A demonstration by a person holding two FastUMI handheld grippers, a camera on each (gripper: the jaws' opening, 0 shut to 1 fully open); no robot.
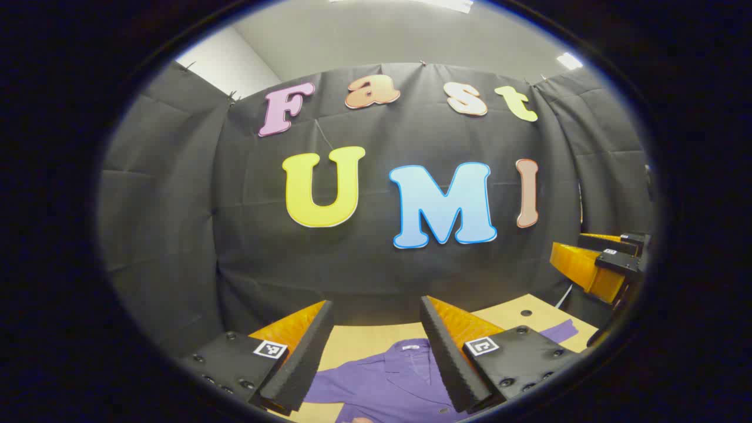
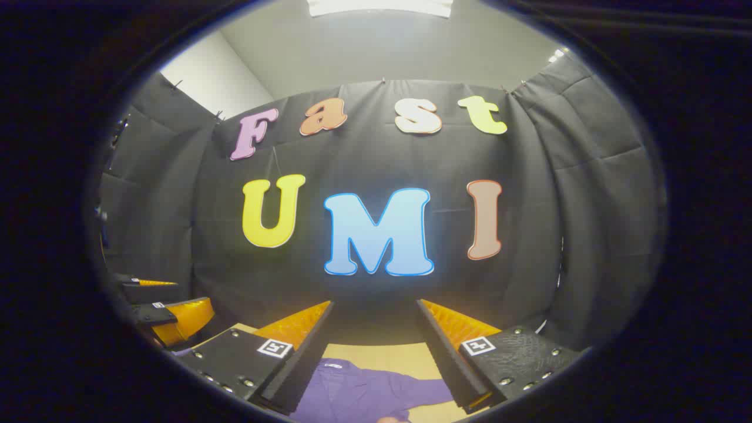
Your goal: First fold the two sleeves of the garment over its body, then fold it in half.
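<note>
A purple collared garment (image 1: 385,382) lies flat on the wooden table (image 1: 364,341), below and ahead of my left gripper (image 1: 376,311), which is held up open above it. One purple sleeve (image 1: 561,331) reaches out to the right. My right gripper (image 1: 596,261) hangs in the air at the right edge of the left gripper view. In the right gripper view the garment (image 2: 358,390) lies under my right gripper (image 2: 375,311), open with nothing between its fingers. A sleeve (image 2: 426,390) stretches right. The left gripper (image 2: 170,314) shows at the left edge there.
The black cloth wall (image 1: 376,276) stands close behind the table's far edge. A small dark hole (image 1: 526,312) sits in the tabletop near the right sleeve. Bare table (image 2: 382,352) lies beyond the collar.
</note>
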